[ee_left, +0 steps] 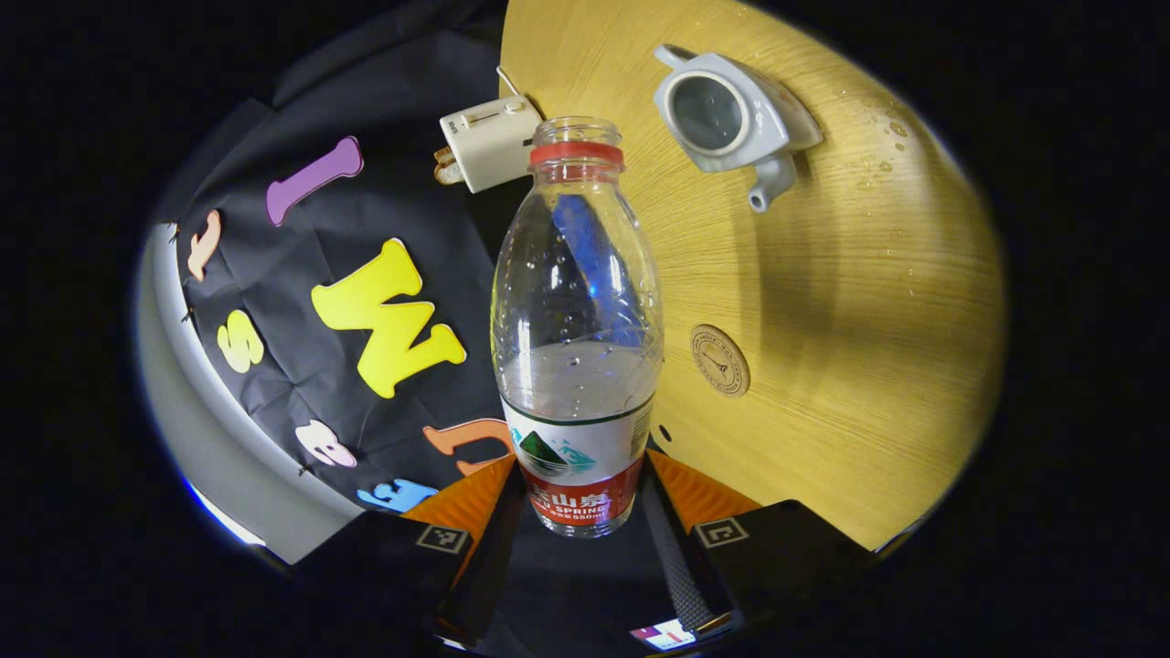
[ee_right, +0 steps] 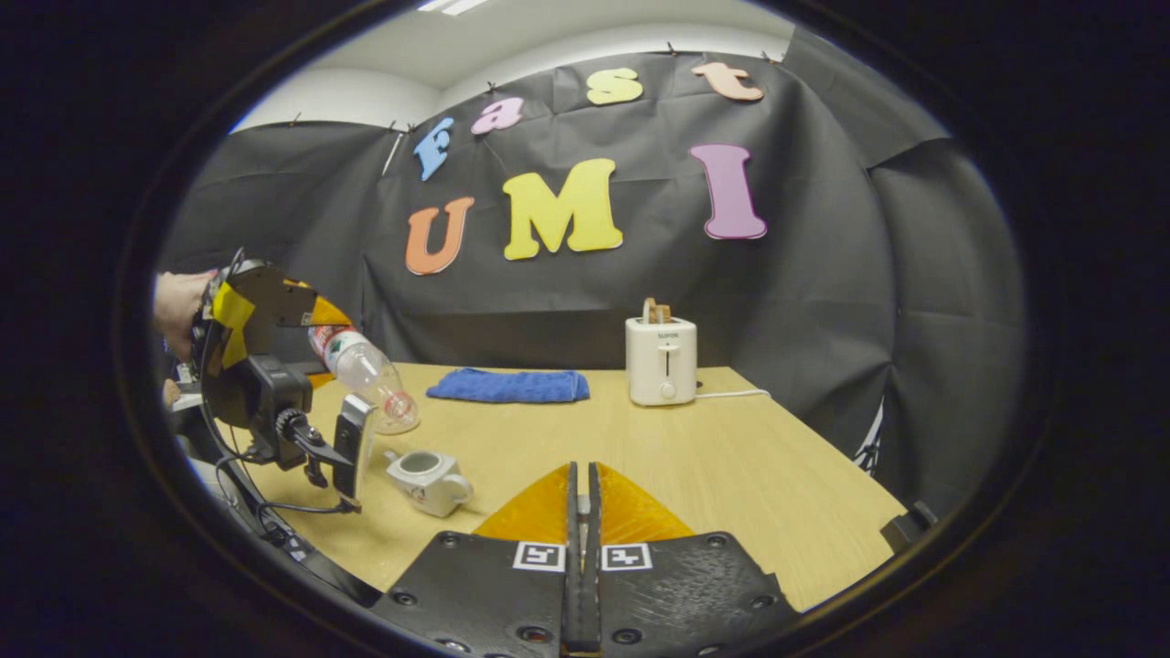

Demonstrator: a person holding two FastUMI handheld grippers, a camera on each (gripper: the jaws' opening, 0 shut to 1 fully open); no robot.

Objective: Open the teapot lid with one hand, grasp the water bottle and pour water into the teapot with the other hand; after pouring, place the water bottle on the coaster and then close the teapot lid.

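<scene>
At the left edge of the right gripper view, your left gripper [ee_right: 315,352] holds the water bottle [ee_right: 366,373] tipped down to the right, its open mouth just above and a little left of the teapot [ee_right: 428,482], which sits lidless on the table [ee_right: 731,457]. From the left gripper view the same relation reads differently: the bottle [ee_left: 578,320] stands at frame centre, its long axis running straight up from your jaws, both fingers pressed on its labelled base, while the teapot [ee_left: 727,114] lies at upper right with its open top facing you, off the bottle's line. So the neck likely needs to swing right to meet that opening. The coaster [ee_left: 720,360] lies right of the bottle, nearer than the pot. At bottom centre of the right gripper view, your right gripper [ee_right: 582,512] has its jaws nearly closed; something small seems to sit between the fingers, but I cannot tell if it is the lid. It hangs over the table, right of the pot, level and pointed at the wall.
</scene>
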